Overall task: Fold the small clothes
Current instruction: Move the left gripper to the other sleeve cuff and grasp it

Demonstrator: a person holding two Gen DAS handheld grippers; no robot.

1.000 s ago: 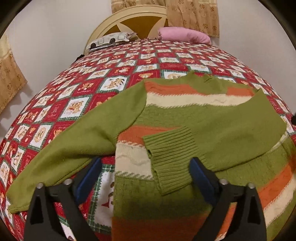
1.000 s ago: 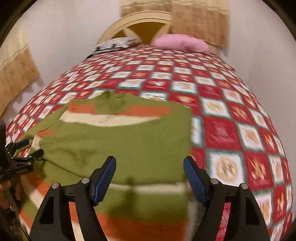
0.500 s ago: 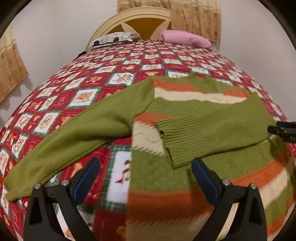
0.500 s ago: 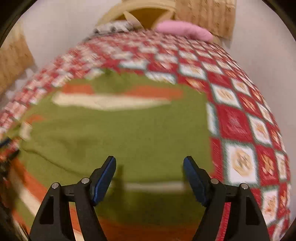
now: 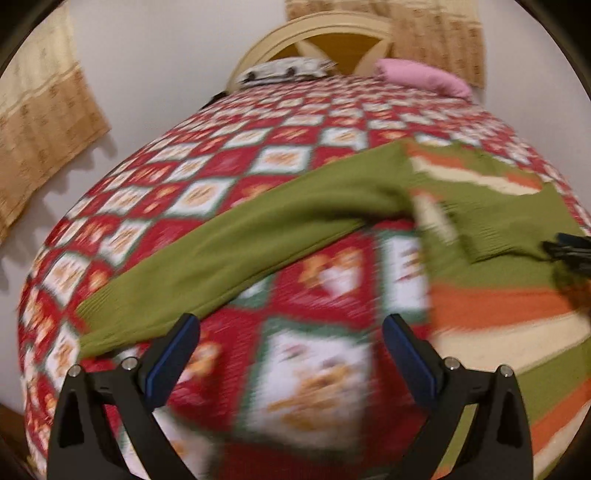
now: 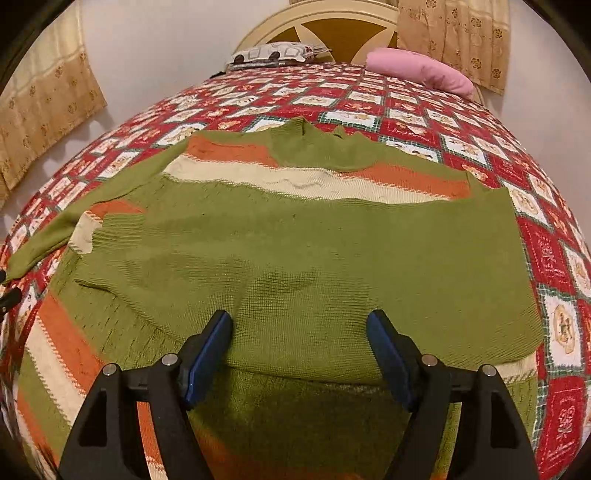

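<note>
I judge one sleeve done, folded across the sweater point(image 6: 295, 258) just ahead of my right gripper point(image 6: 299, 354), jaws wide and empty; the other sleeve point(image 5: 240, 258) lies outstretched ahead of my wide, empty left gripper point(image 5: 291, 354).

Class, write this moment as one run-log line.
sweater: flat on bed, one sleeve folded across | other sleeve: stretched out | left gripper: open, empty | right gripper: open, above sweater

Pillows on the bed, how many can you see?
2. A pink pillow lies at the head of the bed on the right, and a white car-shaped pillow lies left of it by the headboard. Nothing seems to hide others.
</note>
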